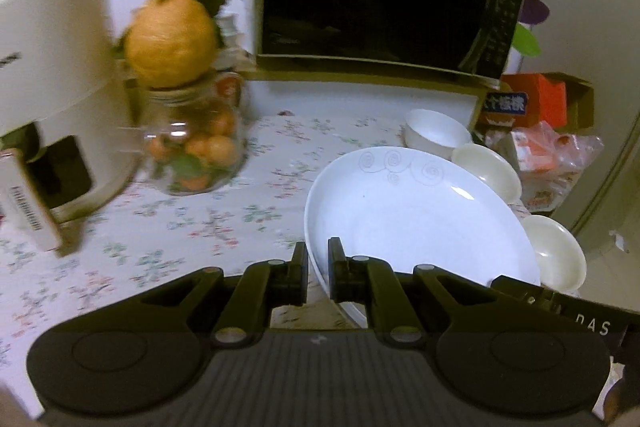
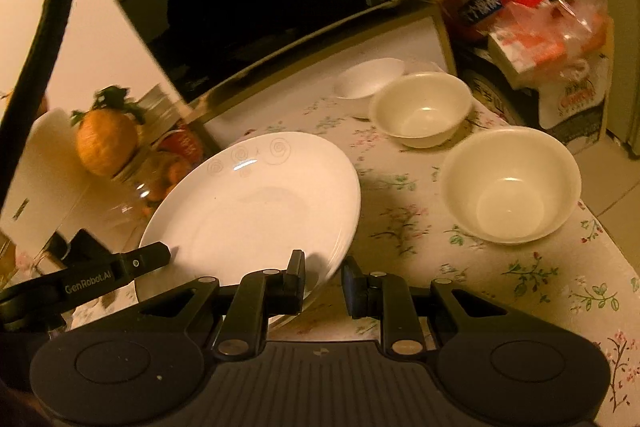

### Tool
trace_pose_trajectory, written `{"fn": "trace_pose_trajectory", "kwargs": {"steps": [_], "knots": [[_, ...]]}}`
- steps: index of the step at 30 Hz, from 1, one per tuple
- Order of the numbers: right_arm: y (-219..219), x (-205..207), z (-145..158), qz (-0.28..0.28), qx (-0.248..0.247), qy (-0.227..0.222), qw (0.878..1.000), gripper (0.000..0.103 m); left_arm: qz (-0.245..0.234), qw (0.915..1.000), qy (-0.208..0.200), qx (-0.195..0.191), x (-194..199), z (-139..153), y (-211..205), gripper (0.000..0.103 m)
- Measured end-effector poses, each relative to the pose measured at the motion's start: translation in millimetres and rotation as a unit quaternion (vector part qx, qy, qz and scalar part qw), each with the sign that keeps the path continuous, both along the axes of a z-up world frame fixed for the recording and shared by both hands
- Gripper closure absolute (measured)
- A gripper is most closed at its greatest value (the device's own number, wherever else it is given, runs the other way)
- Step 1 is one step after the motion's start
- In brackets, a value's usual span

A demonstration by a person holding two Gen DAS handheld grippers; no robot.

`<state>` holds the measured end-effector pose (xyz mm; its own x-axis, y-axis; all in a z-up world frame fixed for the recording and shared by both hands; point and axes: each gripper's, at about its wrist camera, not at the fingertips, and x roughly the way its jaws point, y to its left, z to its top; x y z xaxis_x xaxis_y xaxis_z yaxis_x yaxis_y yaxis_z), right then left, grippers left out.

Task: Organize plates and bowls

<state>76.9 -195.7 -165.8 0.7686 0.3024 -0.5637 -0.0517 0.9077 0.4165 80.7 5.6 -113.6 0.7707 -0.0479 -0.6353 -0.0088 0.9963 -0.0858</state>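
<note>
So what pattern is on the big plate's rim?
Faint grey spiral swirls on the white plate, clearest in the right wrist view.

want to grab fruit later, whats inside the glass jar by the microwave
Small oranges with green leaves fill the glass jar; one big orange sits on its mouth. The jar's bottom is too blurred to tell.

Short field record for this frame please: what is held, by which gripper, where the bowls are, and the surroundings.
held: white plate, both sides of rim
left gripper: jaws shut on plate rim
right gripper: jaws shut on plate rim
plate state: tilted, lifted off the floral tablecloth
bowls: three on the cloth, two cream, one white behind
behind: microwave
</note>
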Motion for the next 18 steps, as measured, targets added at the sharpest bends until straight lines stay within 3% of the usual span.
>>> {"fn": "trace_pose_trajectory", "kwargs": {"steps": [8, 18], "knots": [[42, -23, 12, 0.055, -0.019, -0.008, 0.998, 0.083, 0.046, 0.9989, -0.006, 0.002, -41, 7, 37, 0.095], [92, -43, 6, 0.114, -0.056, 0.005, 0.992, 0.083, 0.09, 0.9956, 0.019, -0.021, -79, -10, 80, 0.095]]}}
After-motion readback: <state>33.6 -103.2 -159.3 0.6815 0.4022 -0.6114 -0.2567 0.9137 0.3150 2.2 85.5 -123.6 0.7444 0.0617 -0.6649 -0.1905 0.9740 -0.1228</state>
